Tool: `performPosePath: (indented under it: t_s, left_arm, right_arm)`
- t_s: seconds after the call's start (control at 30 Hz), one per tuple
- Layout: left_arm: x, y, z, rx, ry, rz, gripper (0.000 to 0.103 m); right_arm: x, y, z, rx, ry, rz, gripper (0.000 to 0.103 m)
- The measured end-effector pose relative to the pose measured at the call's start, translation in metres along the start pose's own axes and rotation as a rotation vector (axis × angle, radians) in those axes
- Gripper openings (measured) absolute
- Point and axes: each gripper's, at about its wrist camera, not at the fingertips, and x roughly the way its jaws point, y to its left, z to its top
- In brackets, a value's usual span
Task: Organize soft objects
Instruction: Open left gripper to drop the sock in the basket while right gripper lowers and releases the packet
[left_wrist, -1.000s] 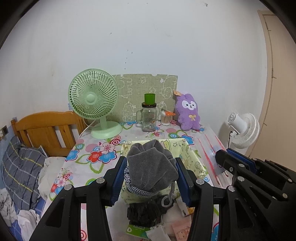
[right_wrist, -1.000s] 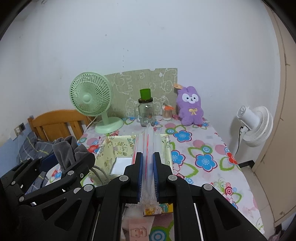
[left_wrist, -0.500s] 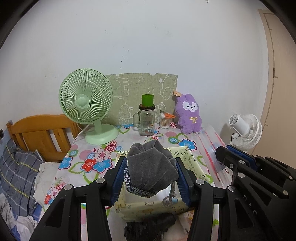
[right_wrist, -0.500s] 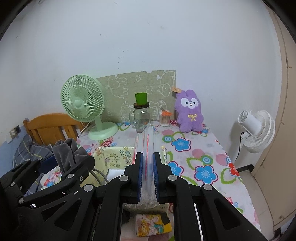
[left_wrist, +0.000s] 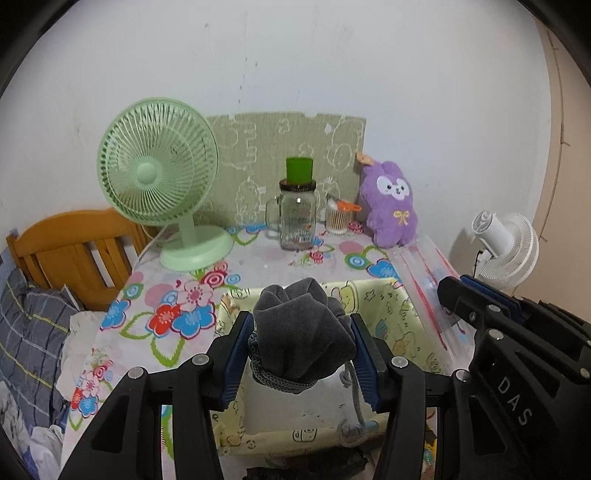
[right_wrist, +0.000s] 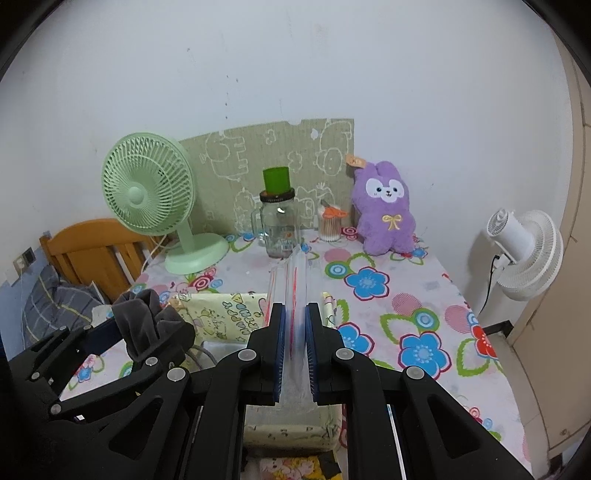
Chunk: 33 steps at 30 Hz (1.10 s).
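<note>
I am seeing the left gripper (left_wrist: 302, 341) pinching a grey drawstring pouch (left_wrist: 300, 341) between its blue fingers (left_wrist: 238, 356), held above the yellow fabric bin (left_wrist: 402, 321). The pouch is standing with its long axis roughly vertical, gathered mouth pointing up and away from the camera, and its grey cord (left_wrist: 352, 406) is dangling down toward the bin's near wall. From the right wrist view the same pouch (right_wrist: 142, 325) is showing at the left, above the bin (right_wrist: 225, 314).

The right gripper (right_wrist: 294, 345) is pressing its fingers (right_wrist: 277, 354) almost together on a clear zip bag (right_wrist: 294, 295). The bag is lying with its long axis running straight forward from the fingers toward the glass jar (right_wrist: 279, 225), red seal lines running along that axis, and its far end is reaching out over the bin's right edge.

On the flowered counter (right_wrist: 406, 295) behind: green fan (left_wrist: 159, 173), jar with green cap, cotton-swab cup (left_wrist: 337, 218), purple plush rabbit (left_wrist: 392, 205). A white fan (left_wrist: 506, 247) is standing off the counter to the right
</note>
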Motion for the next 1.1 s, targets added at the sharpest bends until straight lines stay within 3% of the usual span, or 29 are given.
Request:
performPosePath:
  t_s: [0.37, 0.43, 0.6, 1.1]
  left_arm:
    - [0.044, -0.001, -0.012, 0.011, 0.108, -0.019, 0.056]
    - [0.052, -0.001, -0.015, 0.019, 0.134, -0.015, 0.077]
    - [0.059, 0.000, -0.018, 0.021, 0.156, -0.007, 0.087]
    - [0.074, -0.003, -0.020, 0.060, 0.169, -0.039, 0.093]
  right_arm:
    - [0.041, -0.002, -0.010, 0.015, 0.063, 0.011, 0.013]
    - [0.047, -0.001, -0.012, 0.014, 0.077, 0.011, 0.013]
    - [0.060, -0.001, -0.017, 0.014, 0.108, 0.012, 0.013]
    - [0.084, 0.004, -0.022, 0.005, 0.162, 0.002, 0.018]
